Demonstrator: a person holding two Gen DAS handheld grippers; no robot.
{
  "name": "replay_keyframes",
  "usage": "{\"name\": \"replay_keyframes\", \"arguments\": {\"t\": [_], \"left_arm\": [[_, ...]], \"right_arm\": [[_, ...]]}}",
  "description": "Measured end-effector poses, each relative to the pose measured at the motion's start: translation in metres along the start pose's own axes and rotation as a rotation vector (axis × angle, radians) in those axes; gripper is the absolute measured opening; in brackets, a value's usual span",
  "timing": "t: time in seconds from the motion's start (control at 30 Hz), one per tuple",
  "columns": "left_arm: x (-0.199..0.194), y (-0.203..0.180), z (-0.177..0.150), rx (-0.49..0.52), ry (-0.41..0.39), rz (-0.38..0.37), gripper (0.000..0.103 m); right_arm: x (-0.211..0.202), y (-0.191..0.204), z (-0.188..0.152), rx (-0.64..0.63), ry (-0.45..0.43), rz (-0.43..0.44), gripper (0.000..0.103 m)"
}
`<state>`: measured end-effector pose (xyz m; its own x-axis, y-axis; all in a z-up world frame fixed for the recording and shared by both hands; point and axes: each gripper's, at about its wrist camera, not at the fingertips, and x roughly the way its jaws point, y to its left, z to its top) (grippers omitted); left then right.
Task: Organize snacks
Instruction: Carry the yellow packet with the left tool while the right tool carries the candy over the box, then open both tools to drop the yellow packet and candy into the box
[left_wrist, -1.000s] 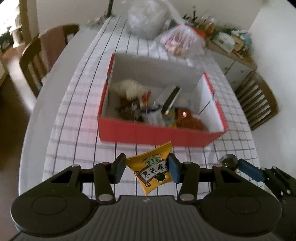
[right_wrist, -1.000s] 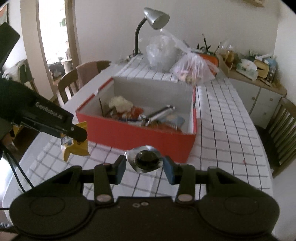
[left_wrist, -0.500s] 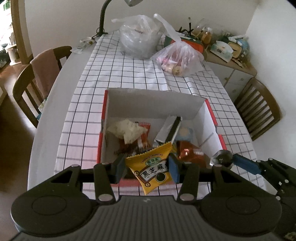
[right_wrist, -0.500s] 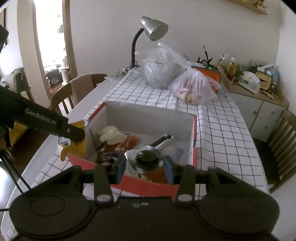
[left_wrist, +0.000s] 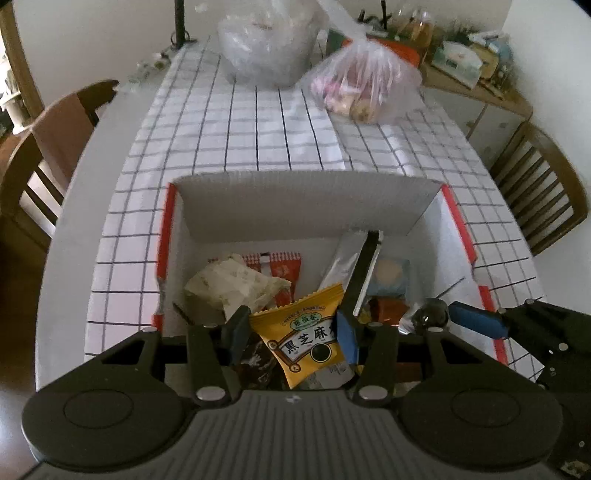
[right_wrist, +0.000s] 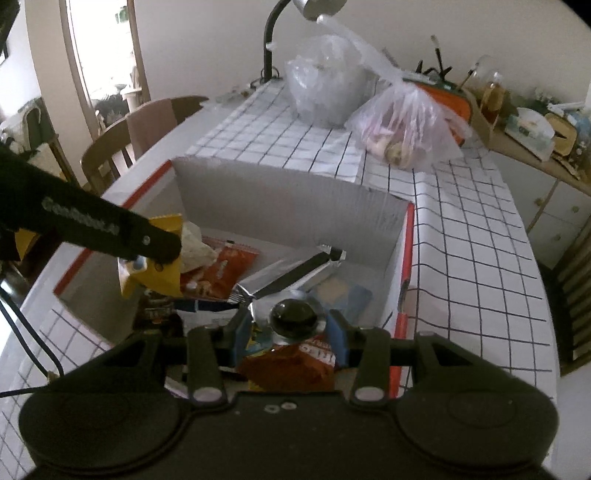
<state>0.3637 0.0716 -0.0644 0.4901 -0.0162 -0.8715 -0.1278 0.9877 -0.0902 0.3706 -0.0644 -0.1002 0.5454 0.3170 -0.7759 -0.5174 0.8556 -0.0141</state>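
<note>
Both grippers hold a snack above the open red box.

The left gripper (left_wrist: 291, 330) has its jaws closed partway on a yellow sesame packet (left_wrist: 308, 338), which hangs over the near part of the red box (left_wrist: 168, 218). The right gripper (right_wrist: 286, 332) has its jaws closed on a small round silver-wrapped snack (right_wrist: 293, 315), also over the box. Inside the box lie a crumpled white wrapper (left_wrist: 232, 282), an orange packet (right_wrist: 221, 271), a long silver pouch (right_wrist: 295, 271) and a blue packet (left_wrist: 389, 275). The box stands on the checked tabletop (left_wrist: 277, 136), with two plastic bags (right_wrist: 402, 129) behind it.
</note>
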Motion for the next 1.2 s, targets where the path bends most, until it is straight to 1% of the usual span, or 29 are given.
{"name": "replay_keyframes", "arguments": {"t": [0.13,0.37,0.6,0.67,0.77,0.93,1.03,1.1,1.17,1.2], "left_arm": [[0.016,-0.002,0.002,0.007,0.03,0.009,0.049],[0.036,-0.004,0.0,0.012,0.073,0.016,0.048],[0.039,-0.003,-0.006,0.008,0.072,0.009,0.048],[0.036,-0.003,-0.008,0.009,0.066,0.009,0.048],[0.031,-0.003,-0.012,0.011,0.057,0.008,0.049],[0.017,-0.002,-0.017,0.009,0.028,0.001,0.055],[0.007,-0.001,-0.021,0.008,0.01,-0.006,0.057],[0.0,0.0,-0.023,0.007,-0.003,-0.007,0.063],[-0.008,0.0,-0.026,0.007,-0.018,-0.008,0.063],[-0.012,0.001,-0.027,0.009,-0.024,-0.007,0.064]], "right_arm": [[0.014,-0.002,0.0,-0.012,0.042,0.005,0.043],[0.028,-0.006,0.0,-0.016,0.072,0.016,0.044],[0.029,-0.01,-0.004,-0.004,0.073,0.03,0.044],[0.026,-0.012,-0.005,0.006,0.063,0.035,0.046],[0.02,-0.014,-0.006,0.024,0.046,0.038,0.054],[0.006,-0.016,-0.007,0.05,0.009,0.041,0.063],[-0.005,-0.015,-0.008,0.06,-0.014,0.041,0.064],[-0.012,-0.014,-0.009,0.072,-0.03,0.041,0.068],[-0.019,-0.014,-0.009,0.082,-0.045,0.045,0.07],[-0.023,-0.013,-0.01,0.085,-0.051,0.045,0.074]]}}
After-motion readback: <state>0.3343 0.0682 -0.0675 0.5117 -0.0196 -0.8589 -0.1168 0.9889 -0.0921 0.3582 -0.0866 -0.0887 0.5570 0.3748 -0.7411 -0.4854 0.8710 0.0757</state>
